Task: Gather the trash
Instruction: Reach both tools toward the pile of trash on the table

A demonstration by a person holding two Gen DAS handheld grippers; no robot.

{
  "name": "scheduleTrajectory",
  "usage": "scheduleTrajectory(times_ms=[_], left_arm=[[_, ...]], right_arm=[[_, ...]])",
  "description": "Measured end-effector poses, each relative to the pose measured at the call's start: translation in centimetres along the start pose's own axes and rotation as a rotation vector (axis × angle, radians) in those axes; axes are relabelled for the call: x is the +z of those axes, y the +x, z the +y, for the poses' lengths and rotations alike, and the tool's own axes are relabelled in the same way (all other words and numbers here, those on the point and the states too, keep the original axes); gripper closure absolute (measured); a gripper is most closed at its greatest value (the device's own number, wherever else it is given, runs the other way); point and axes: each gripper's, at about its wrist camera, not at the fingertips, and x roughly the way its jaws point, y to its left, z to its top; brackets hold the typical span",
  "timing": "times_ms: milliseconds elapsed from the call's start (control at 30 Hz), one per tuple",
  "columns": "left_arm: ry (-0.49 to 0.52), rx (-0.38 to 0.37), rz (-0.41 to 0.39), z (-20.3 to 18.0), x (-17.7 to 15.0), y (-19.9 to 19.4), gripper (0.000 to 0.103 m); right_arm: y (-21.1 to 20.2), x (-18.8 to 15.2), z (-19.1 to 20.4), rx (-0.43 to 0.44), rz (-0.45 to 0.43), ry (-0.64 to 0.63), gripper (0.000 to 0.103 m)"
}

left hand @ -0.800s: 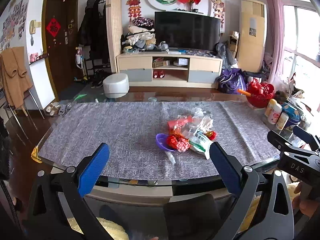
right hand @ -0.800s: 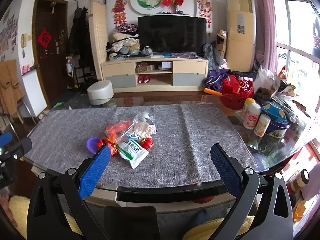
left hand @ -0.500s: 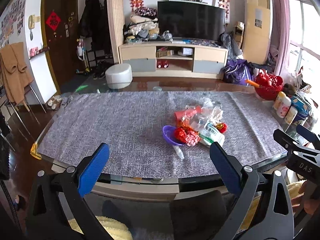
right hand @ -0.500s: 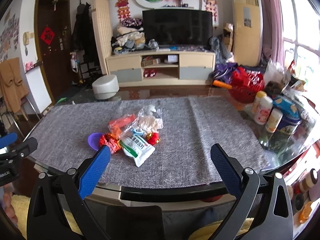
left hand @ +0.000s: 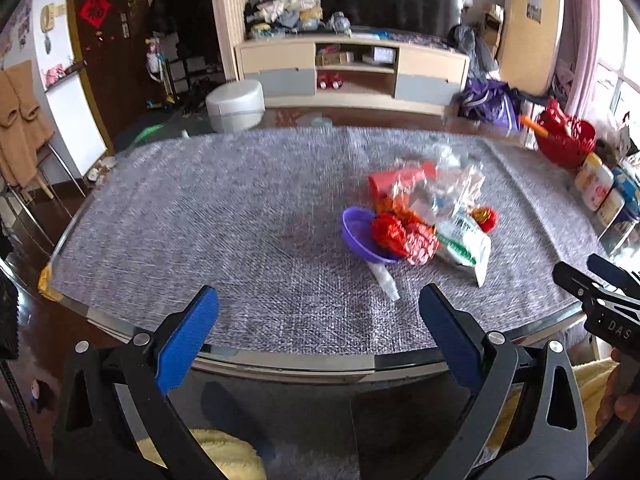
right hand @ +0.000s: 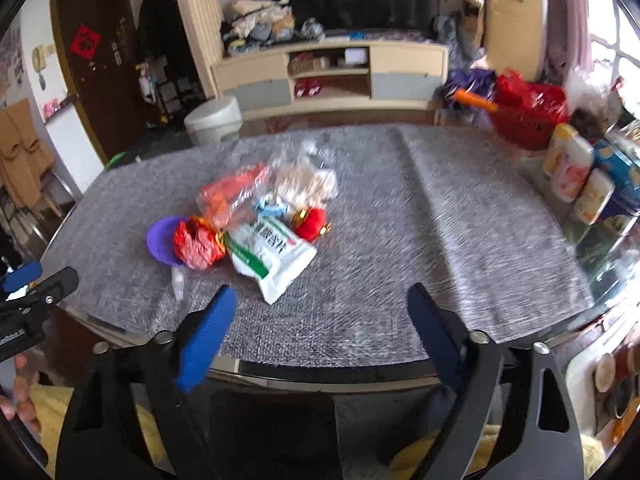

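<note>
Trash (left hand: 424,220) is lying in one loose heap on the grey woven cloth (left hand: 240,216) covering the glass-edged table (left hand: 280,364), right of centre in the left view and left of centre in the right view (right hand: 256,224).

Counted in the heap:
- one purple plastic bowl (left hand: 360,236), round and smooth, sitting at the left edge of the pile
- one crumpled red foil wrapper (left hand: 404,236), resting against the bowl
- one white flat sachet with green stripes (right hand: 272,256), its long axis running from far-left to near-right, with its near corner pointing toward the right claw
- one small red rounded piece with gold trim (right hand: 310,220), just beyond the sachet
- one orange-red packet (right hand: 232,190)
- clear crinkled film (right hand: 304,180) at the far side
- one small pale tube (left hand: 386,280), sticking out on the near side below the bowl.

Motion blur is softening all outlines.

Left claw (left hand: 318,332) is hanging over the near table edge, its blue-padded fingers (left hand: 188,336) spread wide and gripping nothing. Right claw (right hand: 320,328) is likewise spread apart and empty, with the sachet just beyond its left finger (right hand: 206,332).

Three white bottles (right hand: 572,176) are standing at the far right beside a red basket (right hand: 528,116).
</note>
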Motion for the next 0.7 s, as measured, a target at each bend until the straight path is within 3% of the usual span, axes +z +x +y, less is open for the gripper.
scheduleTrajectory(times_ms=[133,233,400,700], left_arm=[[0.017,-0.045,0.047,-0.8,-0.1,2.8,0.009],[0.007,-0.094,0.074,-1.0,0.5,4.7,0.018],[-0.025,-0.107,0.081,-0.3,2.4,7.0,0.033],[-0.012,-0.096,0.136,-0.1,4.3,10.5,0.041]], right_arm=[[2.2,-0.2,-0.1,0.067,0.051,-0.007,0.034],[3.6,0.0,0.3,0.099,0.077,-0.028,0.042],[5.0,0.7,1.3,0.125,0.08,-0.06,0.045],[7.8,1.4,3.8,0.162,0.111,-0.132,0.049]])
